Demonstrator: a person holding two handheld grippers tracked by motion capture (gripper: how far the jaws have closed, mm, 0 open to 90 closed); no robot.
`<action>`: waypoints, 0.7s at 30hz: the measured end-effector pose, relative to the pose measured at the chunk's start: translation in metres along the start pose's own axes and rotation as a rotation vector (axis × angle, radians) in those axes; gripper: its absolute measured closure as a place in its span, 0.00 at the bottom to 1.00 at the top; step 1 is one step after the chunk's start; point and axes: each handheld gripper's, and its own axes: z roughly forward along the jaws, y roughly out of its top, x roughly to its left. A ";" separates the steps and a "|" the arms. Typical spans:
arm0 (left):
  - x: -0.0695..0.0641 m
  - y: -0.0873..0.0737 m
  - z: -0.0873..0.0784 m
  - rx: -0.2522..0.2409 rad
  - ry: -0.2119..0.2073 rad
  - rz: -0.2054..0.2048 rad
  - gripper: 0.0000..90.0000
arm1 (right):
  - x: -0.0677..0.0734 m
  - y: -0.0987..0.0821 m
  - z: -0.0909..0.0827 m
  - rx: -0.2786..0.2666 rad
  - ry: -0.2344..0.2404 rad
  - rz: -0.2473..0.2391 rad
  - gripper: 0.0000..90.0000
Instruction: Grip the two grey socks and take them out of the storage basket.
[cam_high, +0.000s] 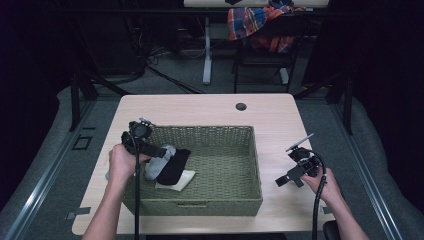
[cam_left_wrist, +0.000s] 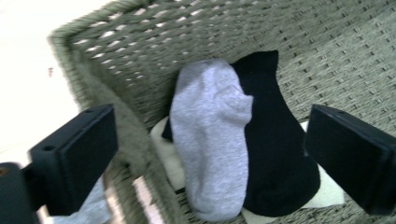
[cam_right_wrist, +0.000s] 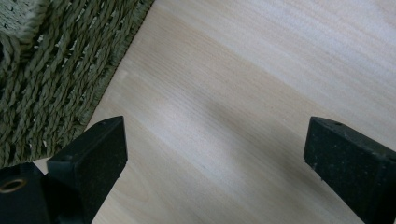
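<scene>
Hovering over the near-left corner of the basket (cam_high: 210, 134), left gripper (cam_left_wrist: 210, 154) with jaws spread wide and nothing pinched between them. Straddling the basket's left wall (cam_left_wrist: 126, 135): one jaw outside it, the other above the socks inside. Lying in that left end, grey sock (cam_left_wrist: 212, 135) draped lengthwise over black sock (cam_left_wrist: 275, 158), the two touching, both on top of a cream sock (cam_high: 181, 179) that pokes out beneath them. Showing outside the wall, by the left jaw, a strip of pale grey cloth (cam_left_wrist: 95, 205). Resting well apart, right of the basket, right gripper (cam_right_wrist: 215, 158) held low over bare table (cam_right_wrist: 243, 93), jaws likewise wide apart, gripping nothing. Basket edge just beside its left jaw. Hanging on a chair behind the table, plaid cloth (cam_high: 252, 22).
</scene>
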 end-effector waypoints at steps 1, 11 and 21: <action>-0.001 0.001 0.002 0.006 -0.001 0.007 0.08 | -0.001 0.000 -0.002 0.021 -0.002 -0.014 0.07; -0.005 0.005 0.028 0.081 -0.040 0.034 0.29 | -0.001 -0.007 -0.004 0.005 -0.008 -0.001 0.07; -0.005 0.005 0.052 0.188 -0.018 0.026 0.52 | 0.004 -0.009 0.000 -0.048 0.006 0.047 0.07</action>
